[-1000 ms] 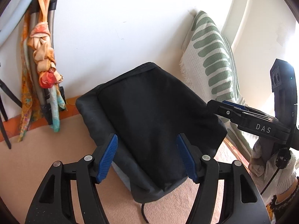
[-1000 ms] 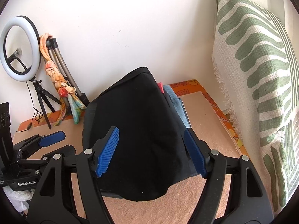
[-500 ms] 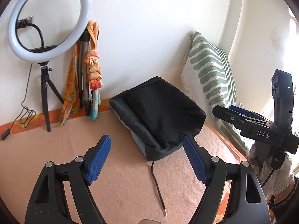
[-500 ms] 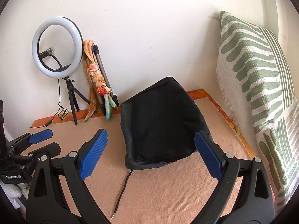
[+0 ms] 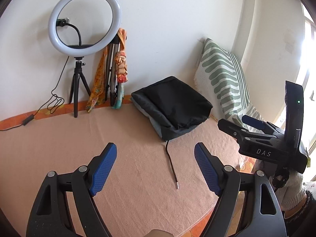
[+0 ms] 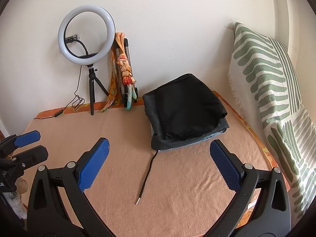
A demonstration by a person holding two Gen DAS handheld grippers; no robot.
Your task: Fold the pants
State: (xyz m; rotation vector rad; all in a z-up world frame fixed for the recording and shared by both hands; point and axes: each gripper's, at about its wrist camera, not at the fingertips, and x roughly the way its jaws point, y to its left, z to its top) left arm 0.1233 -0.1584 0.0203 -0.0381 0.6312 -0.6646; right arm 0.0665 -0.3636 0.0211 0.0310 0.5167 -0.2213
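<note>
Folded black pants (image 5: 173,102) lie on top of a stack of folded clothes at the far right of the peach blanket (image 5: 59,148), also in the right wrist view (image 6: 187,108). A black drawstring (image 5: 171,165) trails from the stack toward me, and shows in the right wrist view (image 6: 147,173). My left gripper (image 5: 156,164) is open and empty, well short of the stack. My right gripper (image 6: 158,164) is open and empty, also back from it. Each gripper shows in the other's view: right (image 5: 254,126), left (image 6: 27,146).
A ring light on a tripod (image 5: 83,21) and a folded tripod with an orange scarf (image 5: 118,67) stand against the back wall. A green-striped pillow (image 5: 223,75) leans at the right. A cable (image 5: 53,102) lies at the back left.
Both grippers have pulled back from the folded black pants, which now lie farther away on the stack. The drawstring has come into view.
</note>
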